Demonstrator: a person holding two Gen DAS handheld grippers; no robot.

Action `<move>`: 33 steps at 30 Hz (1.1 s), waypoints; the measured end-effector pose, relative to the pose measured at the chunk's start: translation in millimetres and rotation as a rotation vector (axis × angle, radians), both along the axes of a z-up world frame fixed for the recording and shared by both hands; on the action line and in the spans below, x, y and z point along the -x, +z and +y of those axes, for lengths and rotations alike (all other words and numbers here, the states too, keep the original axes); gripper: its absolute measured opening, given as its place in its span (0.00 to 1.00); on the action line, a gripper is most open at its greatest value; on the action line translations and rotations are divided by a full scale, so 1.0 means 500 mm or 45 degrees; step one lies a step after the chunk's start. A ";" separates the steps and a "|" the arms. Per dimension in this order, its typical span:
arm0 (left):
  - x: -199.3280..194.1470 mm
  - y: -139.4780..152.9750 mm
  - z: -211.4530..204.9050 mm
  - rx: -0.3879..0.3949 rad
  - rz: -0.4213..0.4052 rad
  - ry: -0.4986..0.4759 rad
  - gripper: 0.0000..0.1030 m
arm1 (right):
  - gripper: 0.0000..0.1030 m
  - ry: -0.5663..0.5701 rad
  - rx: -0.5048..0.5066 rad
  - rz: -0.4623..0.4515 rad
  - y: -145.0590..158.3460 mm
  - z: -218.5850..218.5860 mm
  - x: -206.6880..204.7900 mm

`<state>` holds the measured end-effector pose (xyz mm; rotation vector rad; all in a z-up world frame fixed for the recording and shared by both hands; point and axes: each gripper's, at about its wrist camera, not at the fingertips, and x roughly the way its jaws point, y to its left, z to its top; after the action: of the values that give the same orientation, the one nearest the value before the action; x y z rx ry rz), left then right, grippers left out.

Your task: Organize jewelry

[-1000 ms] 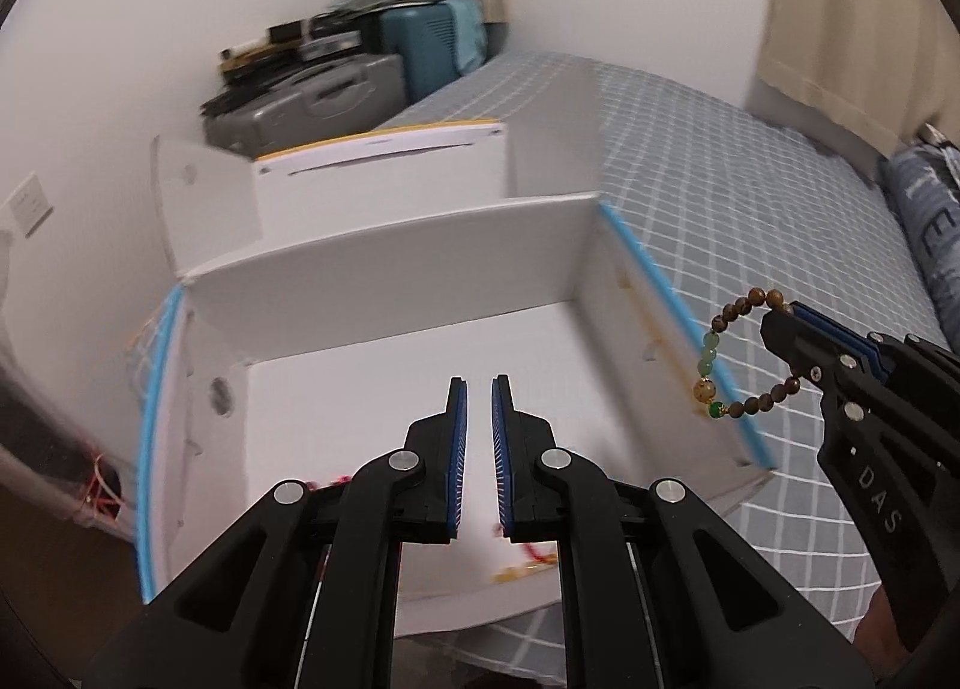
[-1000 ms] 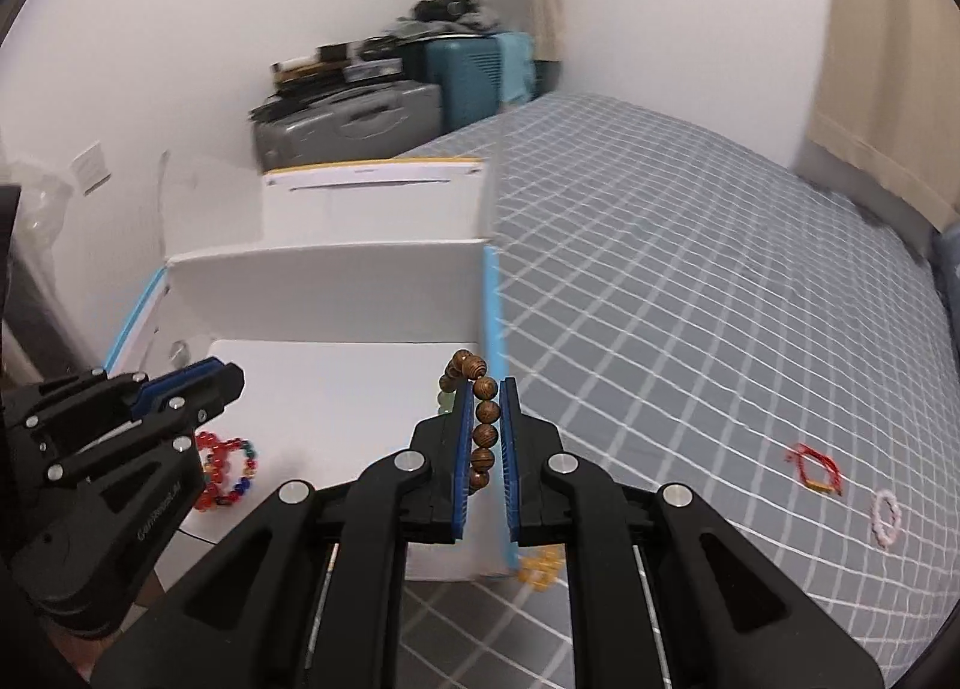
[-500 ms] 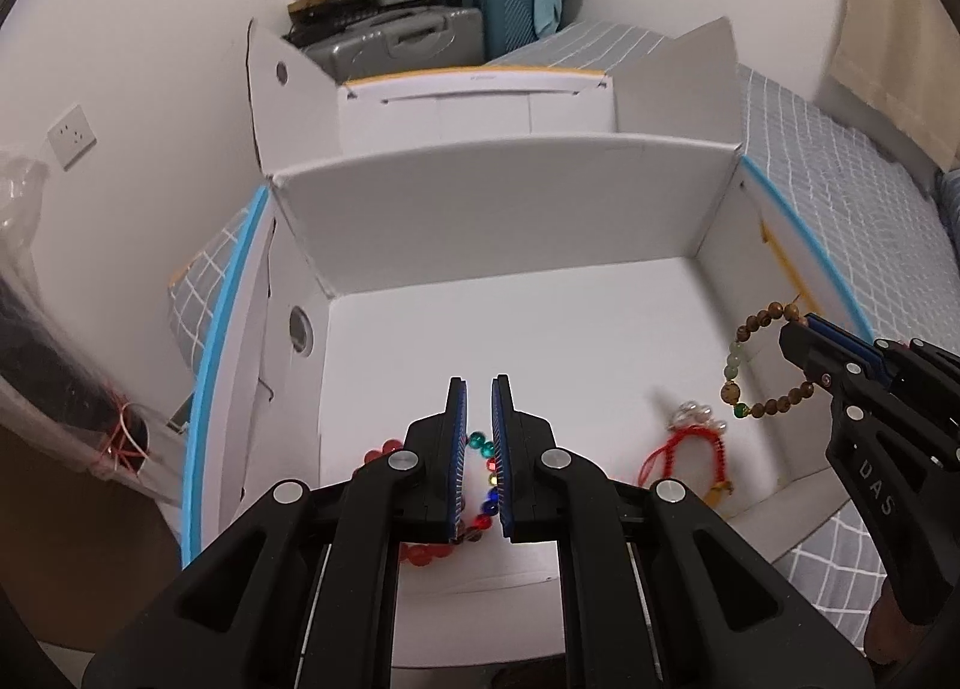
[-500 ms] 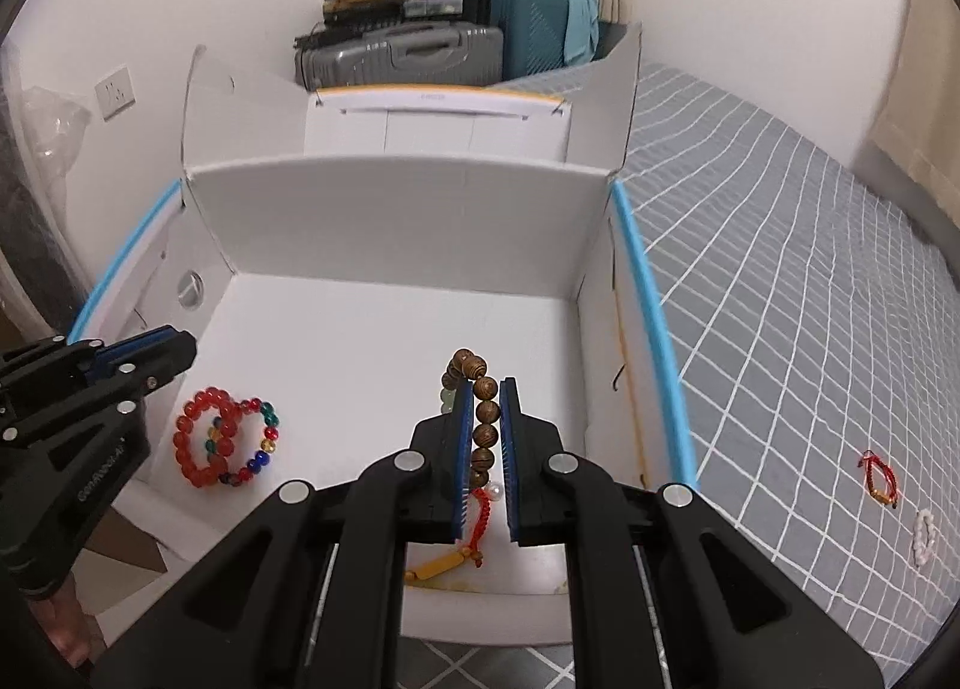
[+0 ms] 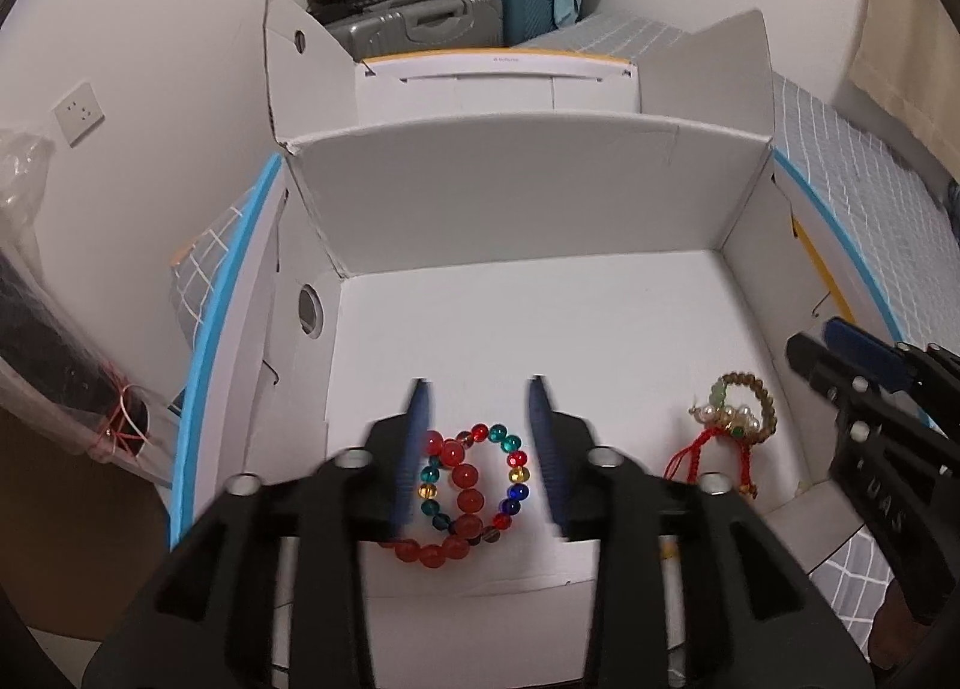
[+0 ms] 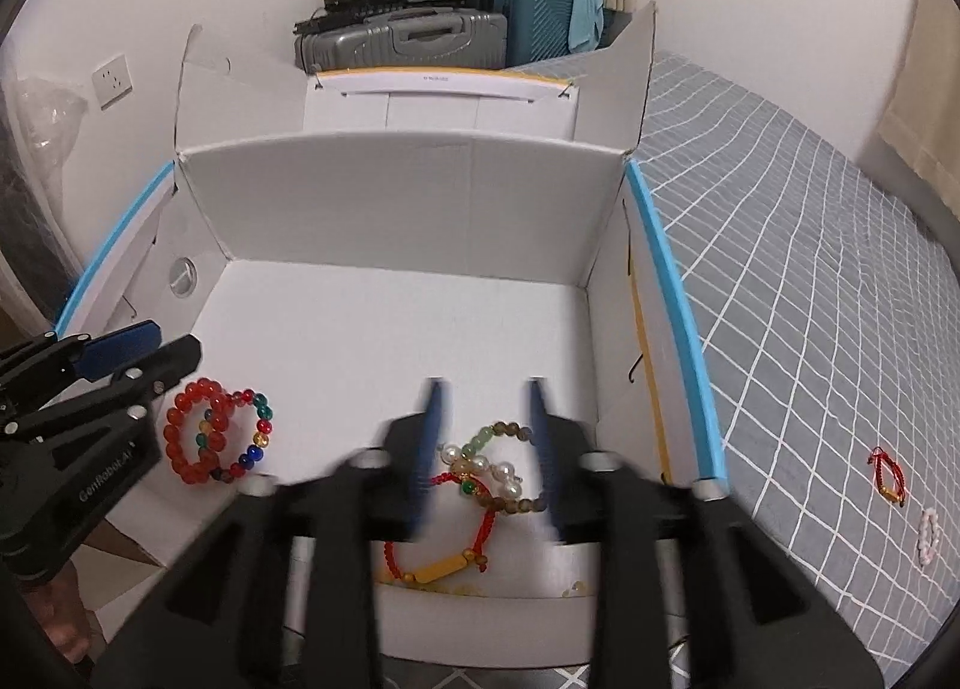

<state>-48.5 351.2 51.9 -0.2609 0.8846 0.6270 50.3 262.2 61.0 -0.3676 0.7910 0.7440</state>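
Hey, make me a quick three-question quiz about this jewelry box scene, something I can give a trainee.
1. True or false: the red bead bracelet lies inside the white box.
2. Multiple choice: what lies below the right gripper? A) a watch B) a brown bead bracelet on a pearl strand and a red cord bracelet C) nothing
3. Fill in: two small pieces still on the bedspread are a red cord piece and a ____ ring of beads.

Key
1. True; it lies on the box floor between the left gripper fingers, untouched.
2. B
3. Pale (pinkish-white)
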 end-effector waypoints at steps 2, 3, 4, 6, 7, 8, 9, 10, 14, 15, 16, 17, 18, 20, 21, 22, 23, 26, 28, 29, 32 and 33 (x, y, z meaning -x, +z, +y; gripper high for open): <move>0.004 0.007 -0.002 -0.011 -0.015 0.006 0.48 | 0.51 -0.001 -0.019 -0.014 0.012 -0.006 0.003; 0.006 0.011 -0.003 -0.011 -0.025 0.003 0.52 | 0.55 0.002 -0.028 -0.019 0.018 -0.008 0.006; 0.006 0.013 -0.002 -0.009 -0.031 0.001 0.58 | 0.61 0.012 -0.034 -0.023 0.023 -0.011 0.008; 0.008 0.020 -0.004 -0.019 -0.039 0.009 0.65 | 0.66 0.029 -0.038 -0.044 0.034 -0.015 0.015; 0.008 0.022 -0.004 -0.022 -0.045 0.011 0.66 | 0.73 0.024 -0.038 -0.061 0.038 -0.017 0.017; 0.009 0.025 -0.005 -0.022 -0.049 0.011 0.69 | 0.79 0.017 -0.040 -0.075 0.043 -0.020 0.018; 0.009 0.027 -0.006 -0.021 -0.053 0.011 0.72 | 0.80 0.009 -0.045 -0.090 0.047 -0.026 0.020; 0.009 0.031 -0.009 -0.025 -0.059 0.010 0.76 | 0.83 0.005 -0.050 -0.095 0.051 -0.032 0.020; 0.007 0.043 -0.027 -0.036 -0.083 -0.009 0.86 | 0.90 -0.040 -0.079 -0.106 0.065 -0.063 0.011; 0.004 0.049 -0.035 -0.040 -0.090 -0.017 0.89 | 0.90 -0.058 -0.087 -0.107 0.069 -0.077 0.007; 0.002 0.053 -0.041 -0.046 -0.093 -0.021 0.91 | 0.91 -0.071 -0.089 -0.111 0.072 -0.085 0.002; 0.000 0.058 -0.048 -0.053 -0.097 -0.026 0.93 | 0.92 -0.081 -0.091 -0.115 0.075 -0.095 -0.001; -0.005 0.063 -0.058 -0.062 -0.099 -0.032 0.94 | 0.92 -0.101 -0.093 -0.121 0.079 -0.111 -0.005; -0.018 0.071 -0.072 -0.066 -0.099 -0.037 0.94 | 0.92 -0.135 -0.098 -0.125 0.086 -0.136 -0.015; -0.026 0.075 -0.083 -0.061 -0.101 -0.049 0.94 | 0.92 -0.152 -0.101 -0.125 0.089 -0.150 -0.019; -0.032 0.080 -0.094 -0.062 -0.107 -0.060 0.94 | 0.92 -0.168 -0.106 -0.125 0.091 -0.164 -0.023; -0.037 0.083 -0.103 -0.067 -0.111 -0.068 0.94 | 0.92 -0.189 -0.109 -0.125 0.095 -0.183 -0.029; -0.061 0.095 -0.151 -0.087 -0.127 -0.125 0.94 | 0.93 -0.243 -0.107 -0.130 0.102 -0.233 -0.043; -0.076 0.099 -0.181 -0.084 -0.130 -0.162 0.94 | 0.93 -0.276 -0.107 -0.137 0.108 -0.266 -0.052; -0.084 0.101 -0.199 -0.086 -0.131 -0.184 0.94 | 0.93 -0.288 -0.109 -0.138 0.109 -0.280 -0.055; -0.104 0.104 -0.245 -0.087 -0.132 -0.249 0.94 | 0.93 -0.346 -0.114 -0.136 0.115 -0.333 -0.070; -0.111 0.104 -0.260 -0.084 -0.134 -0.269 0.94 | 0.93 -0.371 -0.115 -0.133 0.116 -0.356 -0.077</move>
<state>6.9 221.3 104.1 -0.1374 0.7772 0.4412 88.5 84.1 119.3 -0.2016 0.6917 0.4814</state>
